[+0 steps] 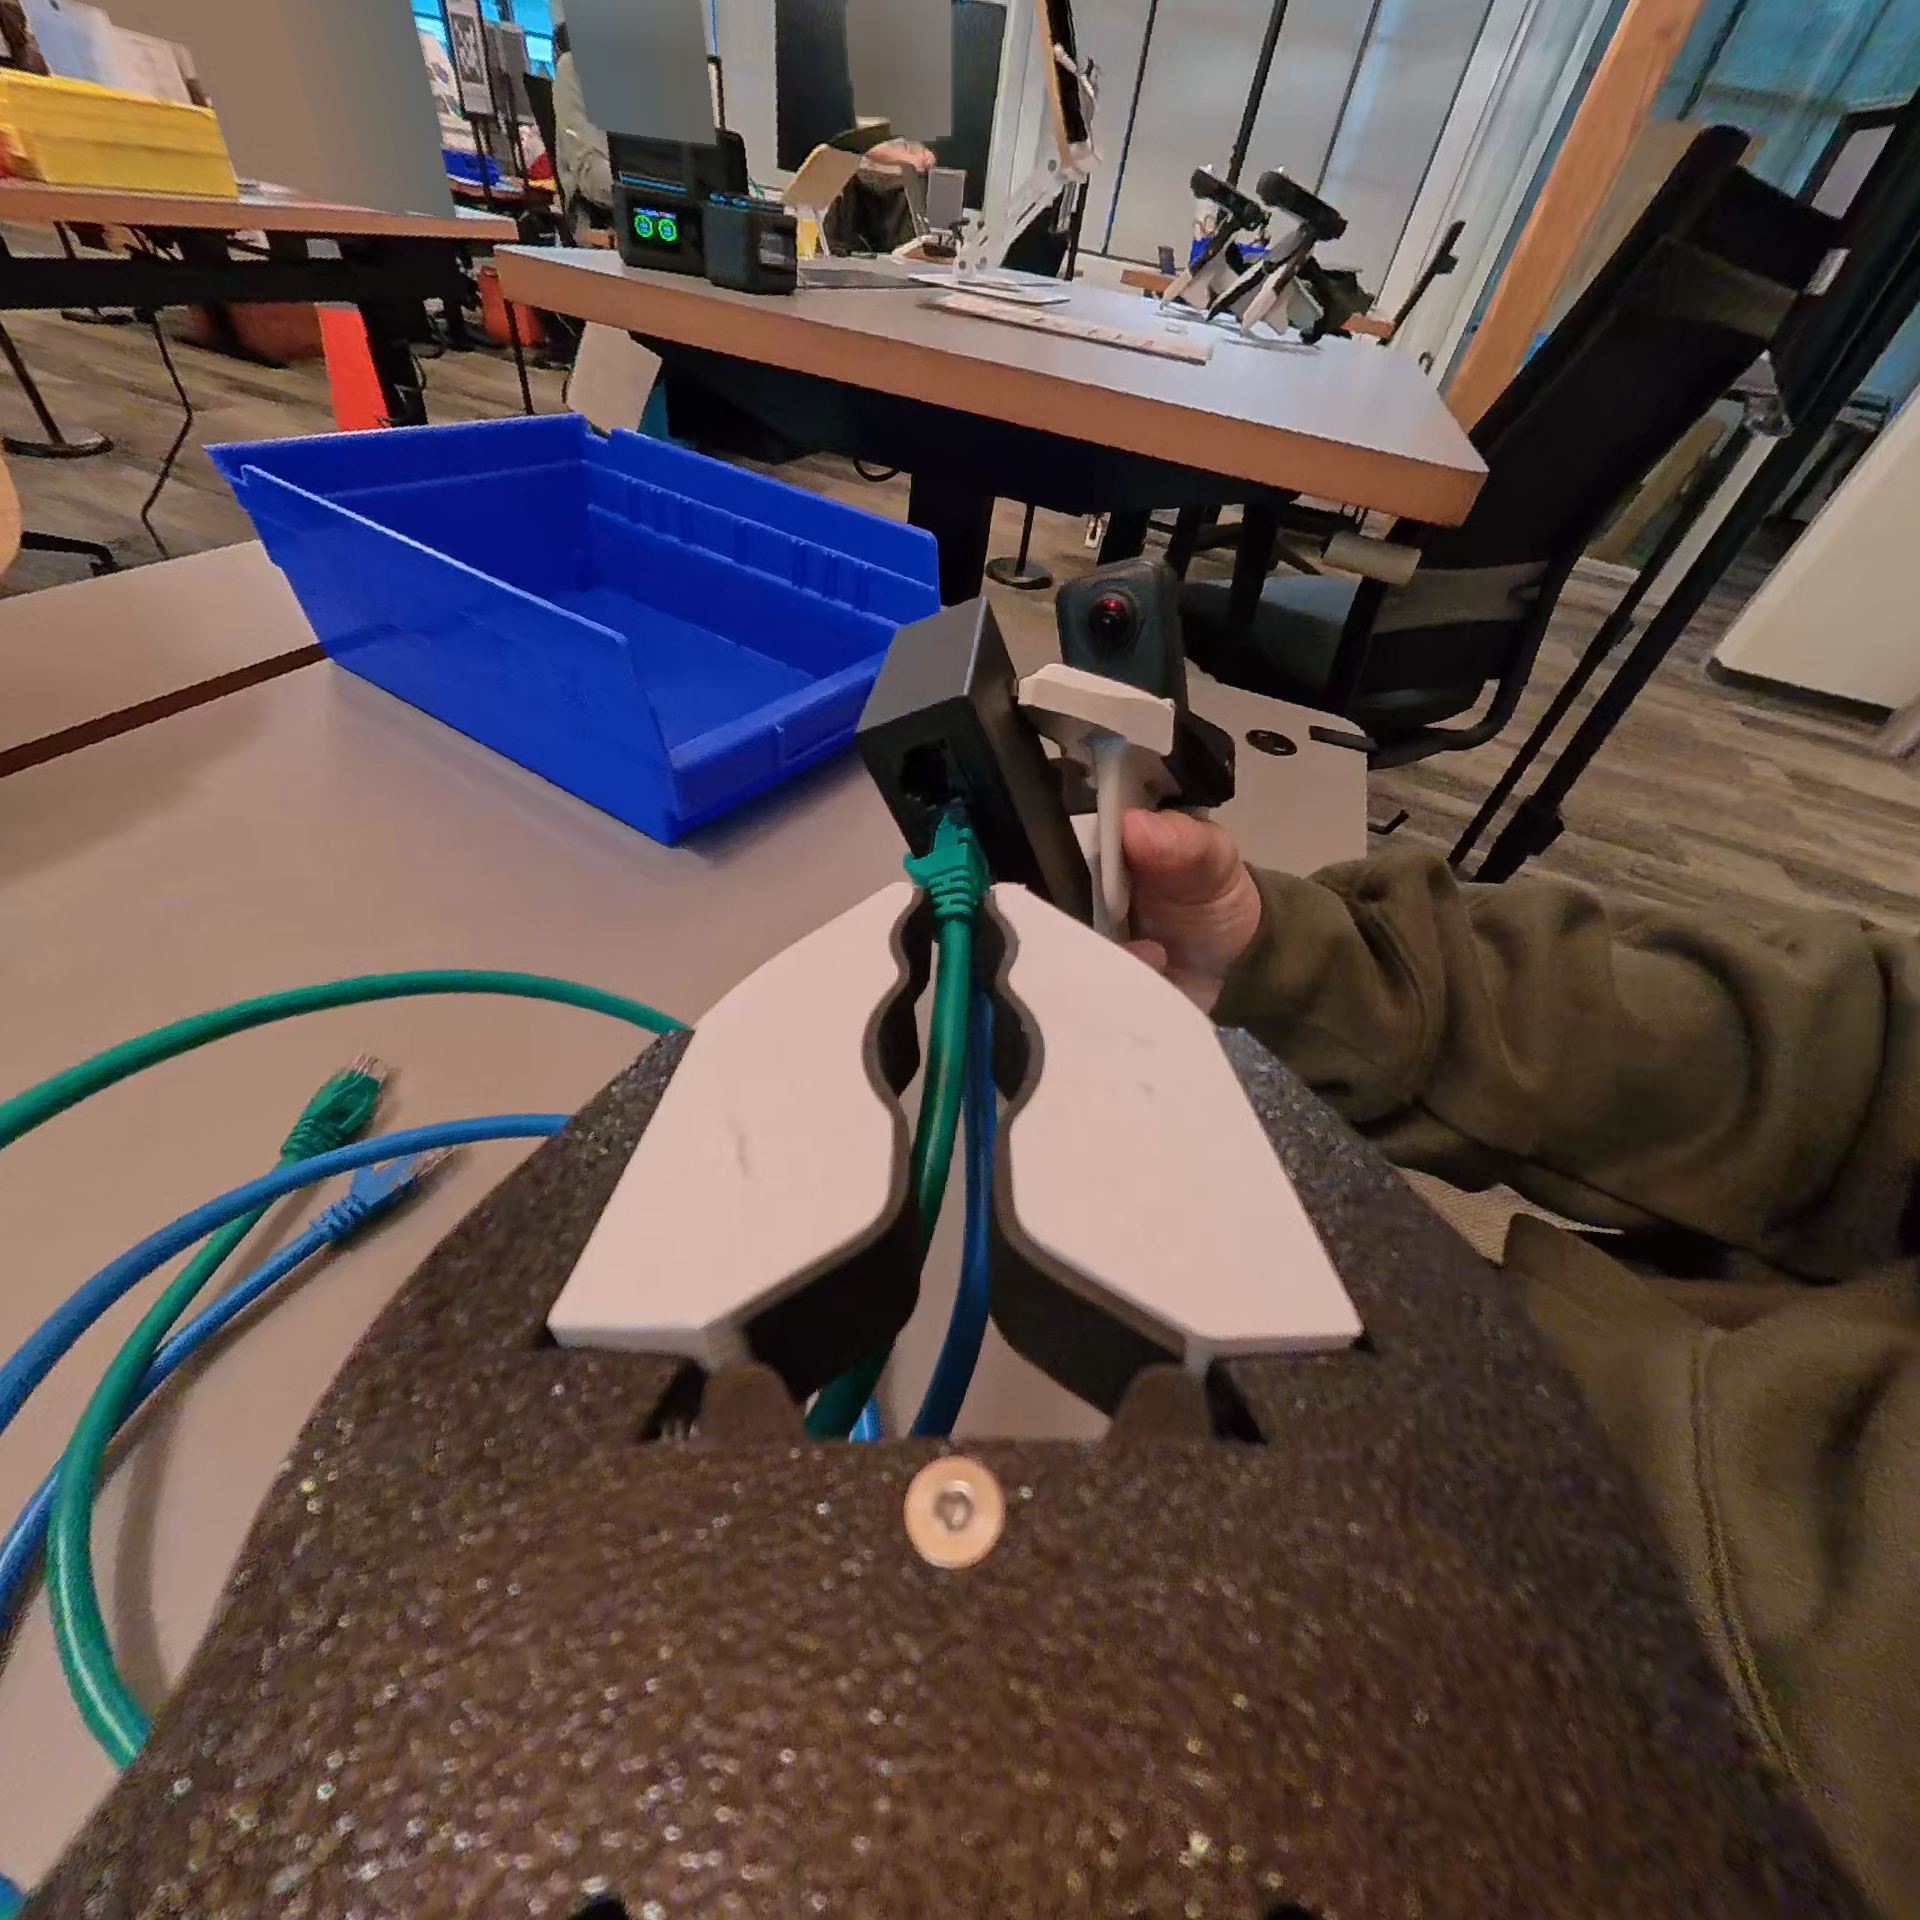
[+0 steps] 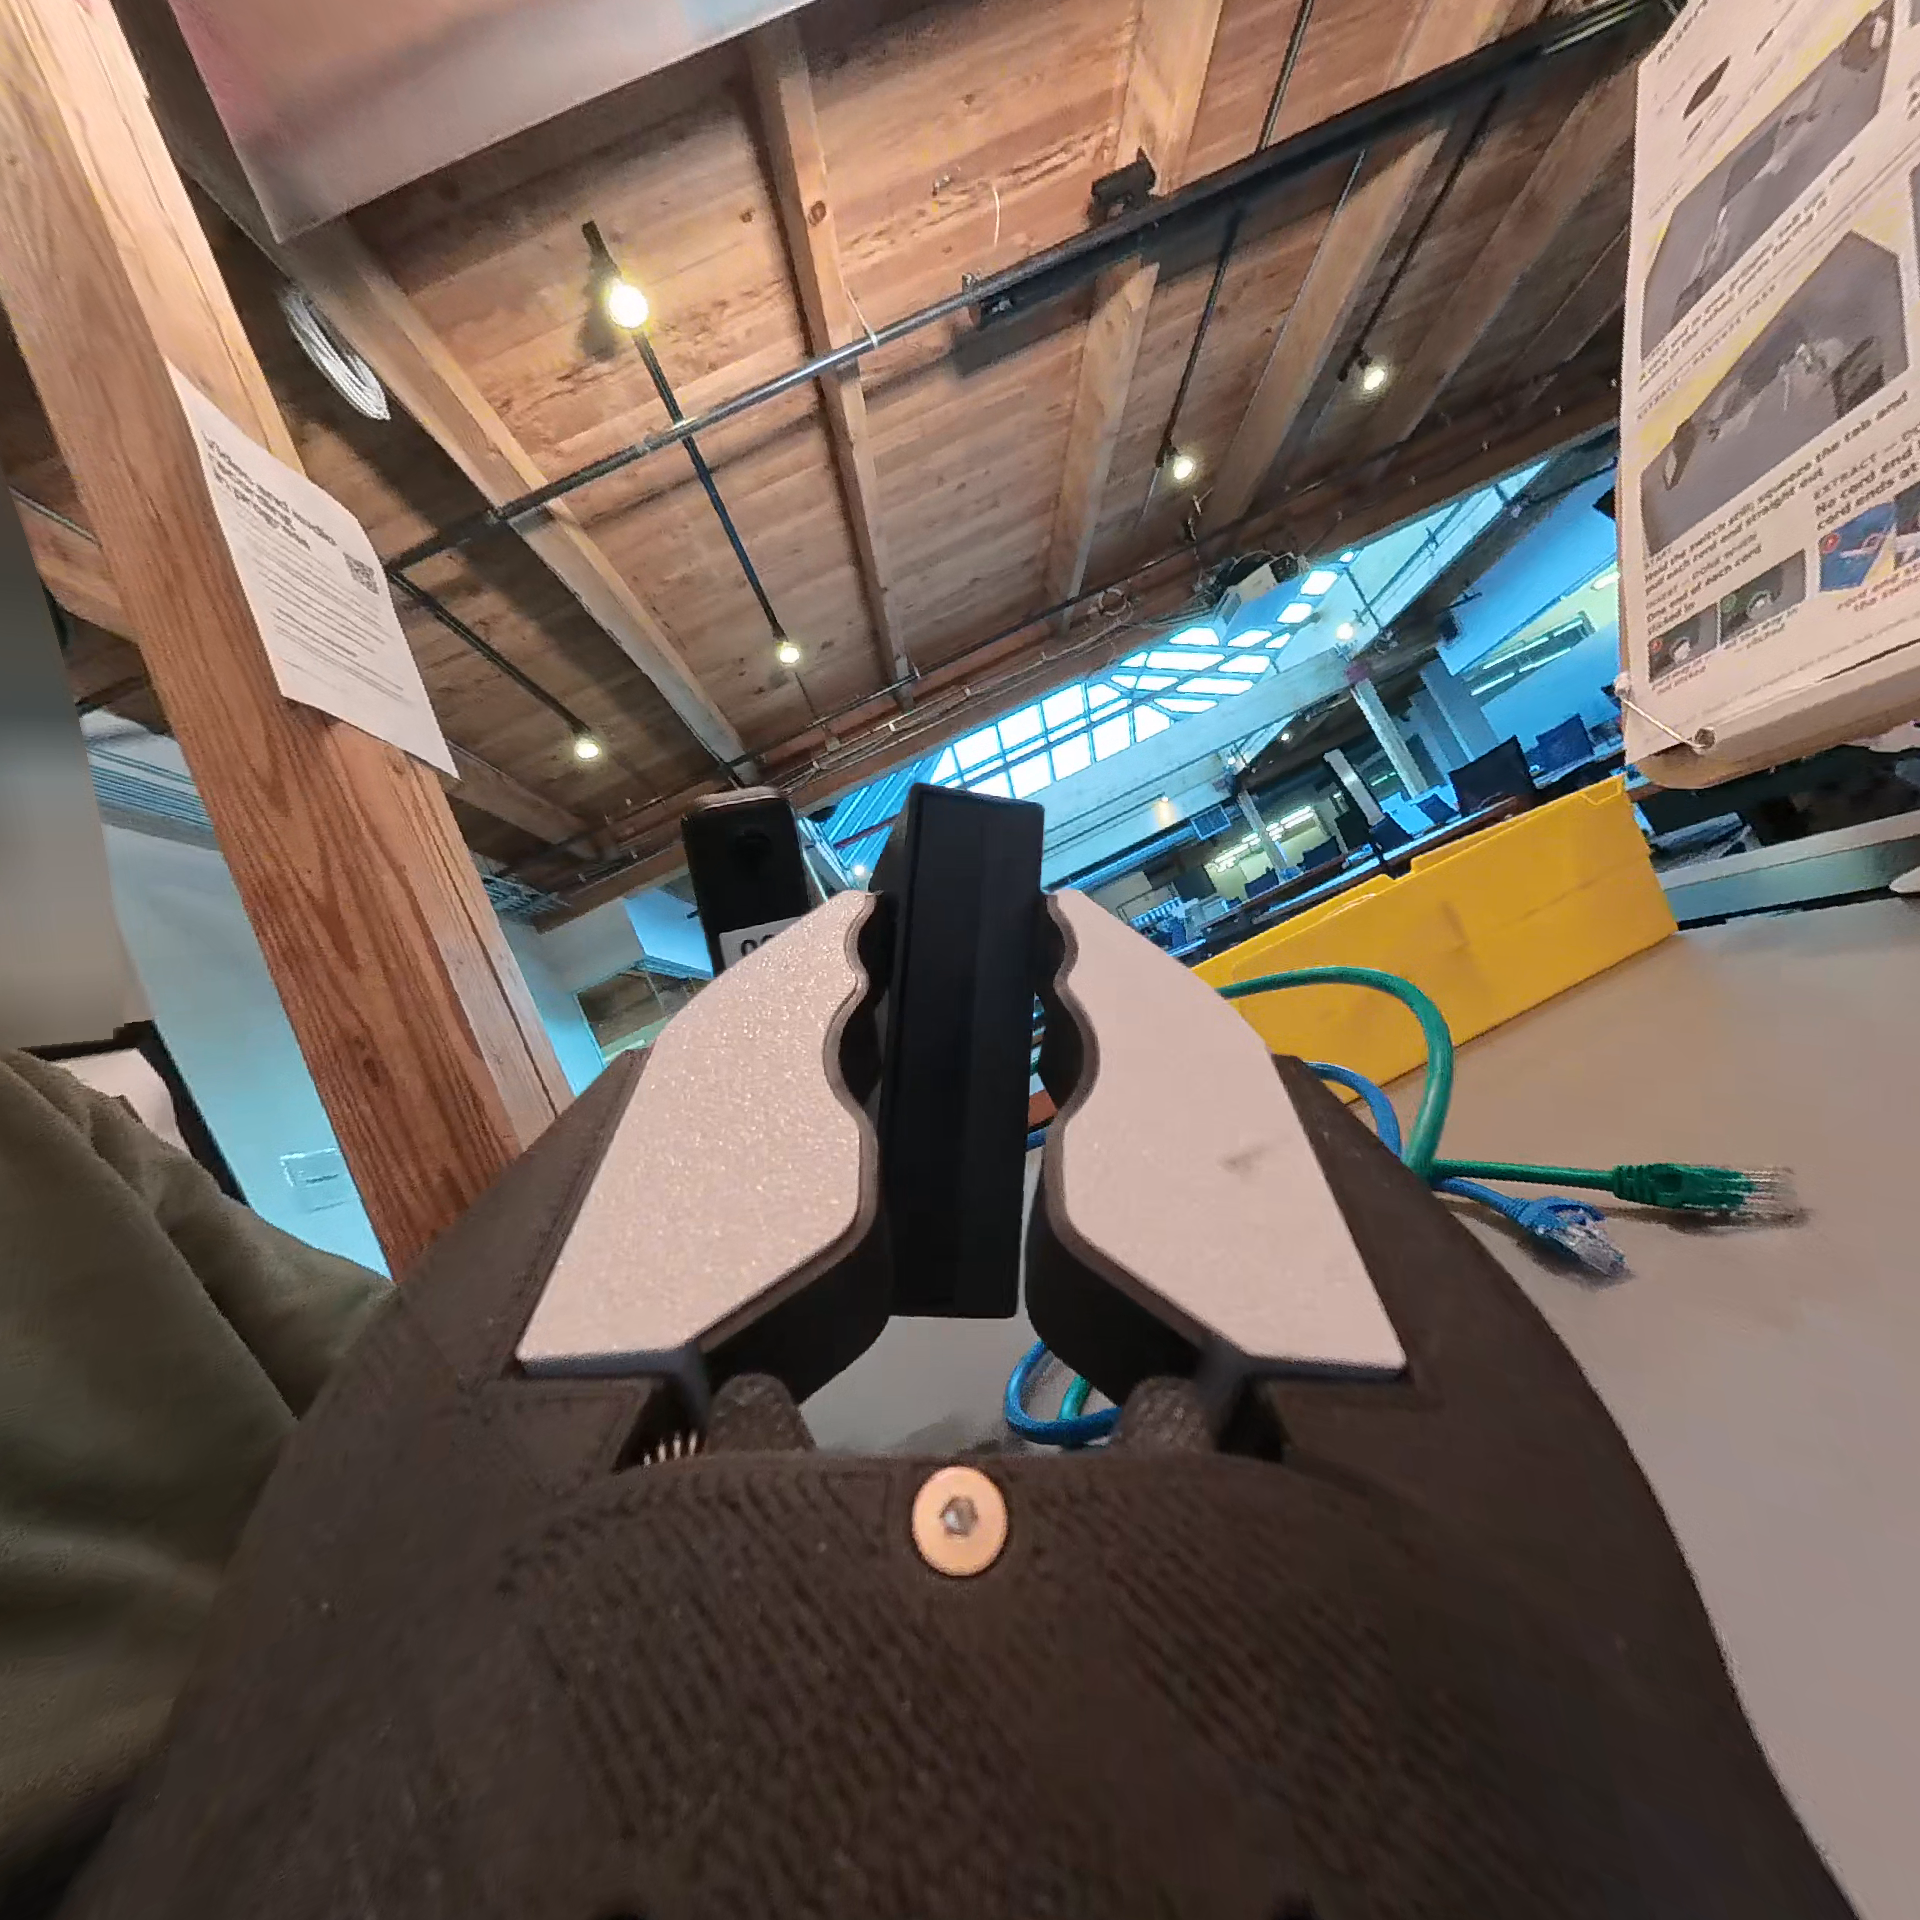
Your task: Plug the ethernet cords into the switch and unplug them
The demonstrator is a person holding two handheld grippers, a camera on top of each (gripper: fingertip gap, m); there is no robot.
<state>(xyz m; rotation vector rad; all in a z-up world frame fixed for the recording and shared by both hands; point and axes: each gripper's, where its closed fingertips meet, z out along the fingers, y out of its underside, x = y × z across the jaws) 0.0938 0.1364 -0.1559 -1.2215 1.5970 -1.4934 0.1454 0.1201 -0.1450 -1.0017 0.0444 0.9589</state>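
Two pale, wavy-edged fingers of the left gripper pinch the green cord just behind its ribbed boot, whose plug meets a port of the switch. That boxy black switch is lifted off the table, clenched edgewise by the right gripper. A blue cord runs between the left fingers too. Loose plug ends lie on the smooth grey table. Beyond sits a glossy blue bin; overhead, rough timber ceiling.
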